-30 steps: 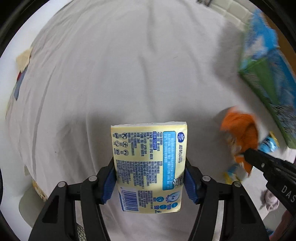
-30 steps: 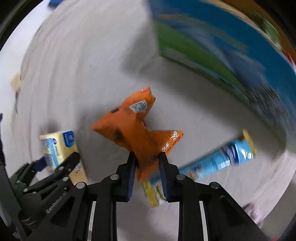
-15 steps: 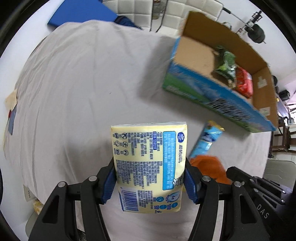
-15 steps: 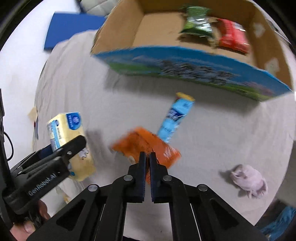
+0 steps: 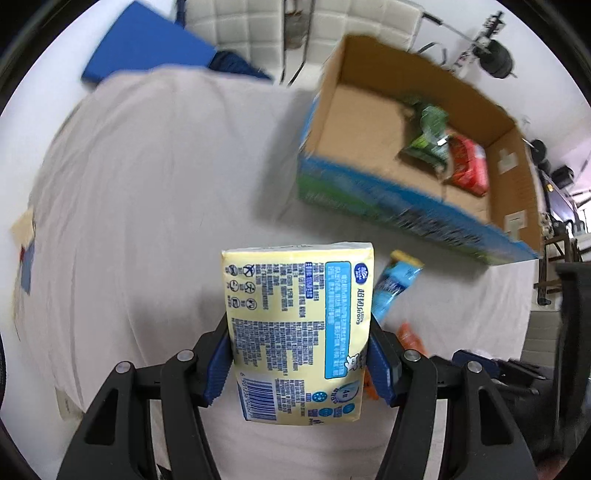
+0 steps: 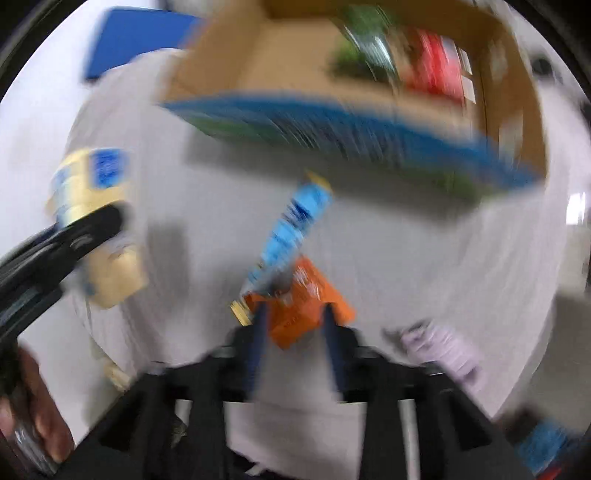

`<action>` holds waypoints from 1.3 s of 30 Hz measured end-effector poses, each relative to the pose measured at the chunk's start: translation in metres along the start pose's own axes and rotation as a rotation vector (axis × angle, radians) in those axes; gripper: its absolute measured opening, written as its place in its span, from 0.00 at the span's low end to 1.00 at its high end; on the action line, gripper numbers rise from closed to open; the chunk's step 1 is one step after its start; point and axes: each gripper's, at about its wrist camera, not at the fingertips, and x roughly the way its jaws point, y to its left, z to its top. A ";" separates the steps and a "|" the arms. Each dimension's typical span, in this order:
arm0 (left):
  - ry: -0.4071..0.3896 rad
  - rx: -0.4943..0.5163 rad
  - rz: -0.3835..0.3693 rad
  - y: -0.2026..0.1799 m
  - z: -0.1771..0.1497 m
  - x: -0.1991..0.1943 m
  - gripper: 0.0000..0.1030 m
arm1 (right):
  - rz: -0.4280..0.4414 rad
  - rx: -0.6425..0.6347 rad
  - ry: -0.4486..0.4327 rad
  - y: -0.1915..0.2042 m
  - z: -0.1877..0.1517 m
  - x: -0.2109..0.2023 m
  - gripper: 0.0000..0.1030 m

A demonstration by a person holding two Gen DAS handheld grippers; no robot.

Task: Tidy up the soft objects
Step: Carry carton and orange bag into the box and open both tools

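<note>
My left gripper (image 5: 299, 354) is shut on a yellow tissue pack (image 5: 295, 325) and holds it above the white-sheeted table (image 5: 147, 184). The pack also shows in the blurred right wrist view (image 6: 96, 229). My right gripper (image 6: 293, 325) is open, its fingers either side of an orange snack bag (image 6: 303, 302) lying on the sheet. A blue snack packet (image 6: 291, 229) lies just beyond it and also shows in the left wrist view (image 5: 395, 284). An open cardboard box (image 5: 369, 140) stands at the far right with a green bag (image 5: 428, 136) and a red bag (image 5: 469, 166) inside.
A crumpled pale pink cloth (image 6: 443, 343) lies on the sheet to the right of my right gripper. A blue flat object (image 5: 144, 48) and white chairs (image 5: 295, 29) stand beyond the table's far edge.
My right gripper has opened from a closed state, and the orange bag now sits between its spread fingers. Both views have swung towards the box. The left gripper keeps its hold on the tissue pack.
</note>
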 end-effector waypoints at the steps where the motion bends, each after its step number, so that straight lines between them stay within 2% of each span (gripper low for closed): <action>1: 0.015 -0.013 0.006 0.005 -0.002 0.008 0.58 | 0.021 0.084 0.030 -0.013 0.000 0.015 0.47; 2: 0.037 -0.026 0.011 0.011 -0.005 0.017 0.58 | 0.042 0.136 0.043 -0.020 0.002 0.025 0.57; 3: 0.049 -0.033 0.013 0.013 -0.007 0.022 0.58 | 0.072 0.185 0.049 -0.025 0.002 0.034 0.59; 6: 0.084 -0.050 0.026 0.021 -0.011 0.039 0.58 | 0.128 0.335 0.090 -0.039 -0.001 0.067 0.59; 8: 0.100 -0.057 0.032 0.025 -0.011 0.046 0.58 | 0.130 0.371 0.107 -0.040 0.000 0.084 0.59; 9: 0.104 -0.057 0.034 0.025 -0.012 0.048 0.58 | 0.133 0.385 0.111 -0.039 -0.001 0.092 0.53; 11: 0.100 -0.053 0.034 0.025 -0.011 0.046 0.58 | 0.081 0.375 0.088 -0.036 0.000 0.094 0.35; 13: 0.092 -0.038 0.022 0.020 -0.009 0.038 0.58 | 0.051 0.326 0.076 -0.030 -0.002 0.086 0.32; 16: 0.061 0.006 -0.008 0.005 -0.005 0.015 0.58 | 0.025 0.237 0.034 -0.018 -0.008 0.055 0.30; 21: -0.025 0.092 -0.088 -0.026 0.020 -0.040 0.58 | 0.019 0.103 -0.123 -0.001 -0.010 -0.034 0.30; 26: -0.129 0.185 -0.126 -0.060 0.070 -0.087 0.58 | -0.014 0.035 -0.278 0.004 0.012 -0.122 0.30; 28: -0.168 0.215 -0.121 -0.071 0.096 -0.098 0.58 | -0.046 0.039 -0.325 -0.002 0.034 -0.147 0.30; 32: -0.177 0.245 -0.108 -0.086 0.141 -0.091 0.58 | -0.103 0.075 -0.348 -0.018 0.077 -0.163 0.30; 39: -0.056 0.258 -0.097 -0.110 0.214 -0.022 0.58 | -0.162 0.136 -0.271 -0.051 0.149 -0.141 0.30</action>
